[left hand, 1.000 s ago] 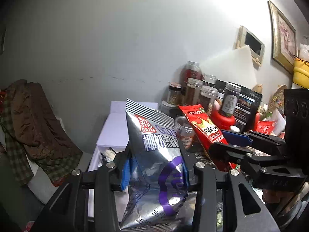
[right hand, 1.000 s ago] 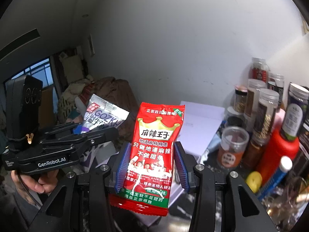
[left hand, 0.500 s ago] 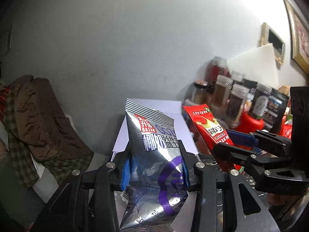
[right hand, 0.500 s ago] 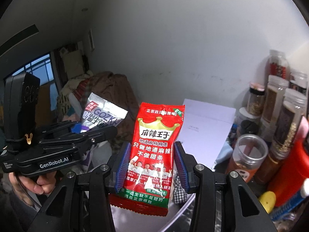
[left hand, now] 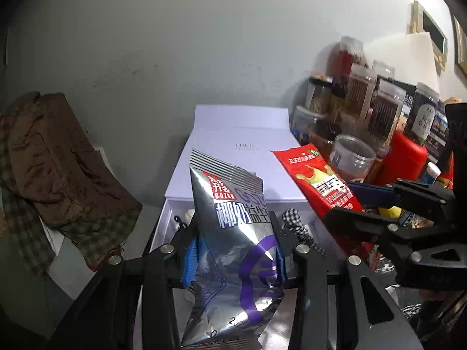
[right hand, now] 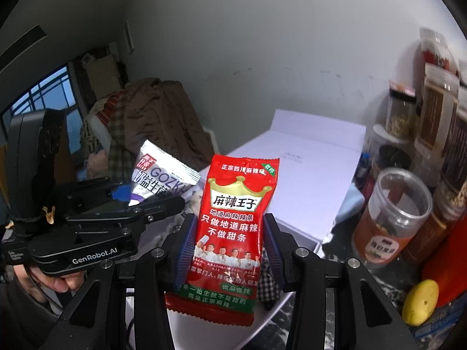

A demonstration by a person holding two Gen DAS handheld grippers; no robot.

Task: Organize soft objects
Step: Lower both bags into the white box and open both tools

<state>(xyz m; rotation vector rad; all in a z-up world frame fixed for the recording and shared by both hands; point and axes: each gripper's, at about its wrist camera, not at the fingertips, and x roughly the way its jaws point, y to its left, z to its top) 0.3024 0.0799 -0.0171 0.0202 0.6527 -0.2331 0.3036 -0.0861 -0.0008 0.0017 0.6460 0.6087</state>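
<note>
— Above the open white cardboard box [left hand: 242, 157]: two snack packets, one per gripper?
— Yes. Left gripper [left hand: 233, 258] clamped on crinkled silver-and-purple foil packet [left hand: 233, 233]; right gripper [right hand: 226, 249] clamped on glossy red plastic packet [right hand: 230, 233].
— Box contents?
— Mostly hidden; only checked black-and-white cloth [left hand: 294, 221] visible. Jars [left hand: 379, 110] blurred, uncountable.

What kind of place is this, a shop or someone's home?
Most likely a lived-in home corner: food jars crowd a counter by the wall, clothes lie heaped, and a framed picture hangs above.
</note>
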